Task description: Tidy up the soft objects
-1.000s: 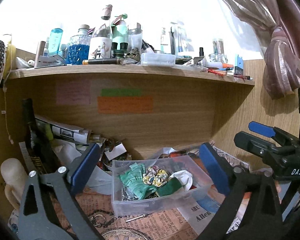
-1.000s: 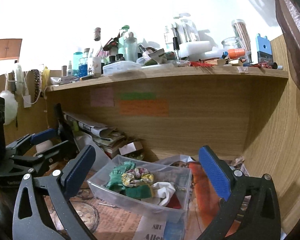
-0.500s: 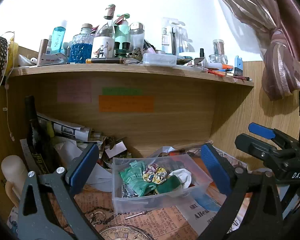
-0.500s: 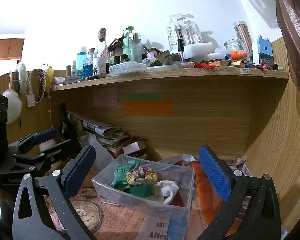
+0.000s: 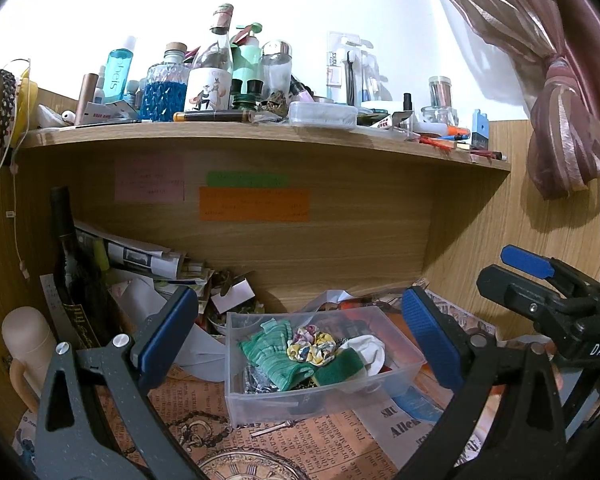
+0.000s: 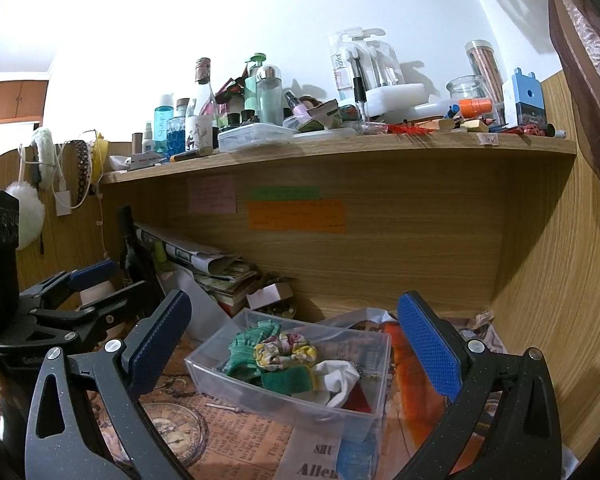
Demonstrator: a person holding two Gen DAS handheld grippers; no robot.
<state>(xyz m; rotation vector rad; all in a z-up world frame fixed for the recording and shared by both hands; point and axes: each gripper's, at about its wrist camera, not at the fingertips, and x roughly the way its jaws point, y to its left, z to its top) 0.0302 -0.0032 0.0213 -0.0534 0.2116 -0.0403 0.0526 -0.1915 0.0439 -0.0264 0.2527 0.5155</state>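
Observation:
A clear plastic box (image 5: 260, 400) (image 6: 236, 380) sits on the newspaper-covered desk under a wooden shelf. In it lie a green knit cloth (image 5: 274, 354) (image 6: 242, 350), a yellow floral scrunchie (image 5: 312, 348) (image 6: 284, 350), a dark green sponge-like pad (image 5: 338, 370) (image 6: 286, 380) and a white cloth (image 5: 370, 352) (image 6: 336, 378). My left gripper (image 5: 300, 336) is open and empty, held back from the box; it also shows in the right wrist view (image 6: 88, 292). My right gripper (image 6: 294, 340) is open and empty above the box's near side; it also shows in the left wrist view (image 5: 520, 276).
A cluttered shelf (image 5: 260, 136) with bottles and jars runs overhead. A dark bottle (image 5: 72, 264), stacked papers (image 5: 140, 256) and a beige figurine (image 5: 24, 344) stand at the left. A wooden side panel (image 6: 560, 280) closes the right. A curtain (image 5: 560, 120) hangs at the right.
Both grippers have drawn back and tilted up a little, so the box sits lower and farther in both views. Both stay open and empty.

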